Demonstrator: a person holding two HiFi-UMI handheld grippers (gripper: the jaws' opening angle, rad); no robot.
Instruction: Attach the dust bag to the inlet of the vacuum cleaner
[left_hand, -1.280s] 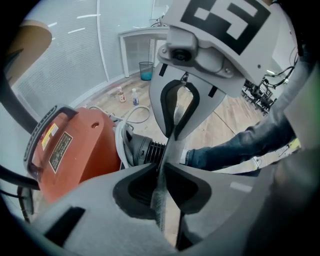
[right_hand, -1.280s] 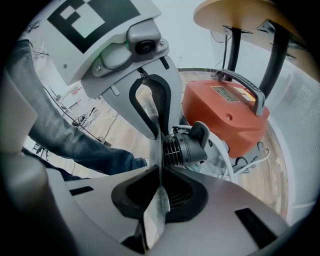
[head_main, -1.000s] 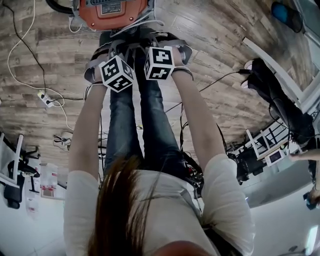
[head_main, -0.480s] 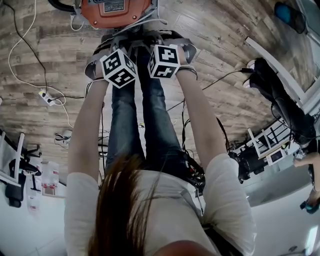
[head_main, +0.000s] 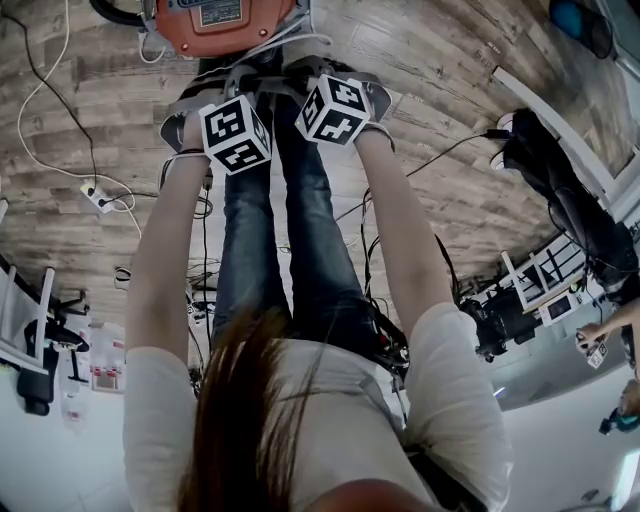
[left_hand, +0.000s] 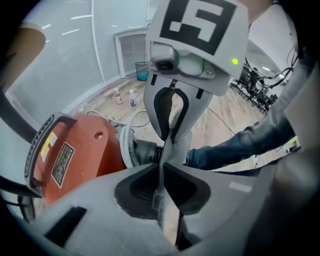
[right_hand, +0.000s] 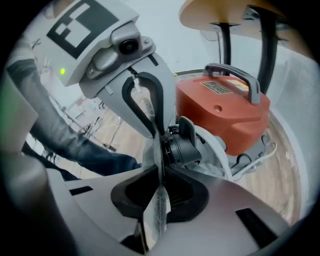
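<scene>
An orange vacuum cleaner (head_main: 222, 22) stands on the wood floor, straight ahead of my knees. Its black round inlet (right_hand: 182, 146) points toward me. A grey fabric dust bag (left_hand: 175, 145) is stretched in front of the inlet (left_hand: 146, 150) between both grippers, which face each other. My left gripper (left_hand: 163, 167) is shut on one fold of the bag; its jaws have just been closing on that fabric. On the opposite fold (right_hand: 157, 205) my right gripper (right_hand: 161, 172) is shut. In the head view only their marker cubes (head_main: 235, 133) show.
Cables and a white power strip (head_main: 95, 198) lie on the floor at the left. Another person's dark legs (head_main: 560, 200) are at the right. Two small bottles (left_hand: 125, 97) and a blue bin (left_hand: 142, 71) stand beyond the vacuum cleaner. A round-topped table (right_hand: 225, 12) rises behind it.
Both marker cubes have rolled and shifted slightly toward the vacuum cleaner. The bag stays pinched between the two grippers.
</scene>
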